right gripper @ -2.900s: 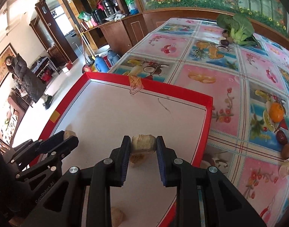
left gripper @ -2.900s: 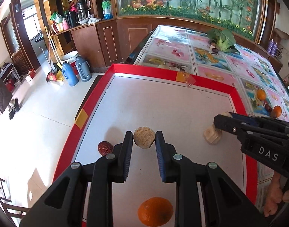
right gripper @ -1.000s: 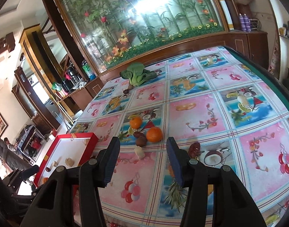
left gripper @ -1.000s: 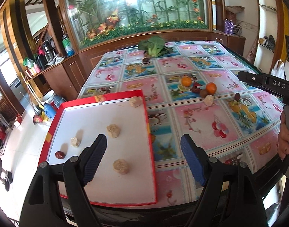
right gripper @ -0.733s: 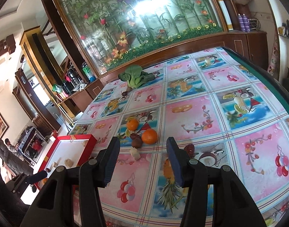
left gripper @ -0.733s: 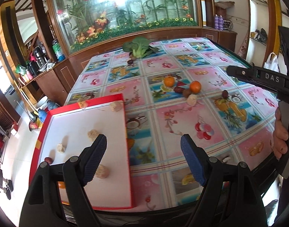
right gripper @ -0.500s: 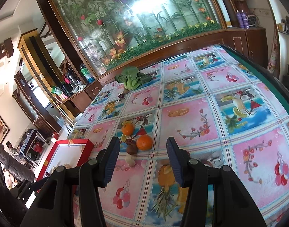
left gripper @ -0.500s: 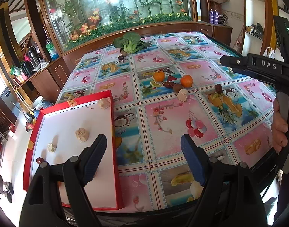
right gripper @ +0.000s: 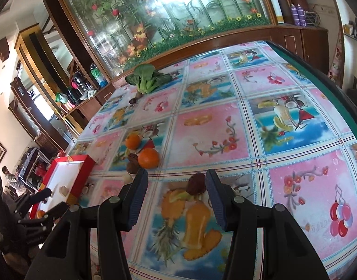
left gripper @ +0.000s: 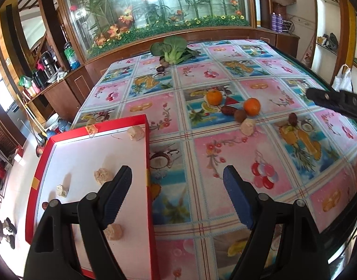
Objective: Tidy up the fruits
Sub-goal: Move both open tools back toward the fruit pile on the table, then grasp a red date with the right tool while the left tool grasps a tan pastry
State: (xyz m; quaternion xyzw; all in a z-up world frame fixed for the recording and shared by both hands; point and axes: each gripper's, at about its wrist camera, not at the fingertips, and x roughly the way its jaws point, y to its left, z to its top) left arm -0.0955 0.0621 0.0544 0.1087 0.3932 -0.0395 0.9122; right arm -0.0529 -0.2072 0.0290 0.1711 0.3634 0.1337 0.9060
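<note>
Orange tangerine, red-rimmed white tray, pink-and-blue fruit-print tablecloth.

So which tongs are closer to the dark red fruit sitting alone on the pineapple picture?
Right. The right tongs are open just before the dark red fruit, almost framing it. The left tongs sit far back by the red tray.

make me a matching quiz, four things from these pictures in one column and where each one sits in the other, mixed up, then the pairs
Things:
1. leafy green vegetable
2. dark red fruit
3. red tray
4. two oranges

Places:
A. left end of the table, holding beige chunks
B. far end of the table, near the glass wall
C. mid-table, with small brown fruits between them
D. just ahead of the right gripper, between its open fingers

Pairs: 1-B, 2-D, 3-A, 4-C
</note>
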